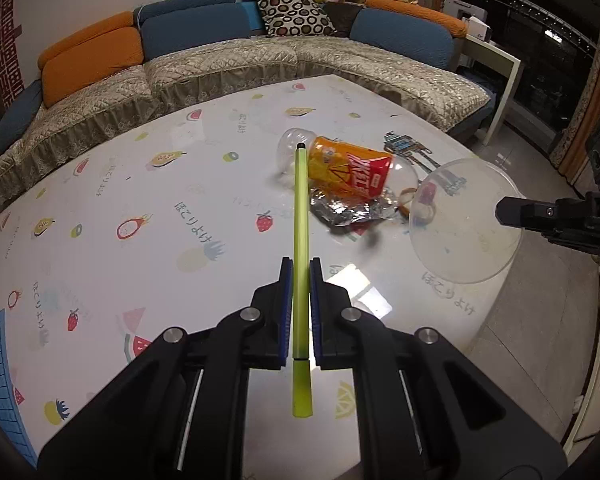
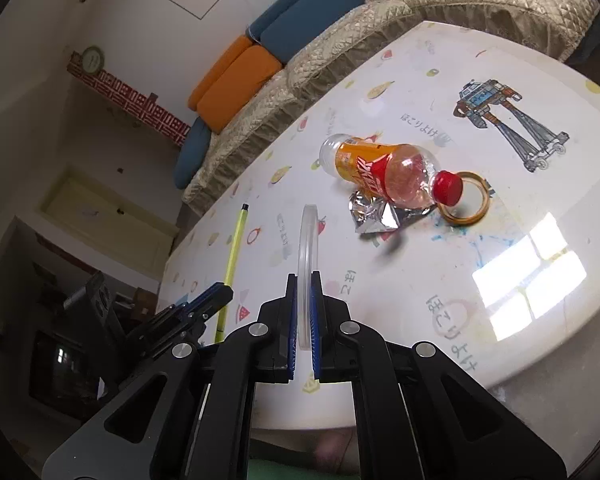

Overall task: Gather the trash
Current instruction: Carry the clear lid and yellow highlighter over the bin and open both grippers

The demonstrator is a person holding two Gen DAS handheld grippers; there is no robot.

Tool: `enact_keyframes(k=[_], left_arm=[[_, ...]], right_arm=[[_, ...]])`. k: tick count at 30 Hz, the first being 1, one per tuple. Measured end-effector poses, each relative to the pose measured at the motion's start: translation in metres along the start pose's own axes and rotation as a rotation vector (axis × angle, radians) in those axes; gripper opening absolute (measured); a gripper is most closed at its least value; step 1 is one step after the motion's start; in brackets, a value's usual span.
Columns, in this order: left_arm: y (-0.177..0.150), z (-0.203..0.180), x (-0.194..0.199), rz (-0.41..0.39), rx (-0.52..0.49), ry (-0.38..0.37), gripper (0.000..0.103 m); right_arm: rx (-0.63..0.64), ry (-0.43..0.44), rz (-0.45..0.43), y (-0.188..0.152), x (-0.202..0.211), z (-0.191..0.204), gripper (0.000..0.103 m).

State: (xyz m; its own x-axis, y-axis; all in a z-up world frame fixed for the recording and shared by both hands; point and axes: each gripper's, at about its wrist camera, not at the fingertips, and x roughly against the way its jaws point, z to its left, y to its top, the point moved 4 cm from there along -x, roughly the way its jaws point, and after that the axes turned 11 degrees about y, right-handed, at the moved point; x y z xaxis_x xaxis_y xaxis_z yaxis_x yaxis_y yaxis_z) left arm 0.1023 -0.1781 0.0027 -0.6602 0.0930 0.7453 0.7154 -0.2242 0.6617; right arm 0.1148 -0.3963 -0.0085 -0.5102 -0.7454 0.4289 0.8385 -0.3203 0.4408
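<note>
- Two items are up: left gripper (image 1: 301, 276) jaws clench a green pen (image 1: 300, 216); right gripper (image 2: 304, 292) jaws clench a clear lid (image 2: 308, 240).
- Left on the worktop (image 2: 540, 216): the bottle (image 2: 388, 172), with foil wrapper (image 2: 374, 212) and tape ring (image 2: 470, 204) touching it.

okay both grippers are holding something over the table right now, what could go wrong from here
The left gripper pinches the thin green pen along its length, so it could slide out. The right gripper holds the clear plastic lid only by its edge; it might flex and slip. Either drop could knock the bottle lying on the table.
</note>
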Motion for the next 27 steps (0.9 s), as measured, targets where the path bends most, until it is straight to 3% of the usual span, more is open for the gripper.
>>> enact_keyframes(k=[11,20,27], left_arm=[[-0.039,-0.083,0.053,-0.025,-0.141,-0.182,0.006],[-0.109,-0.154,0.054,0.084,-0.235,-0.333,0.006],[-0.164,-0.204,0.048,0.143,-0.351,-0.372,0.006]], right_arm=[[-0.03,-0.053,-0.035,-0.076,0.089,-0.022,0.006],[-0.145,-0.114,-0.069,-0.153,0.148,-0.077,0.006],[-0.244,-0.147,-0.073,-0.2,0.168,-0.121,0.006]])
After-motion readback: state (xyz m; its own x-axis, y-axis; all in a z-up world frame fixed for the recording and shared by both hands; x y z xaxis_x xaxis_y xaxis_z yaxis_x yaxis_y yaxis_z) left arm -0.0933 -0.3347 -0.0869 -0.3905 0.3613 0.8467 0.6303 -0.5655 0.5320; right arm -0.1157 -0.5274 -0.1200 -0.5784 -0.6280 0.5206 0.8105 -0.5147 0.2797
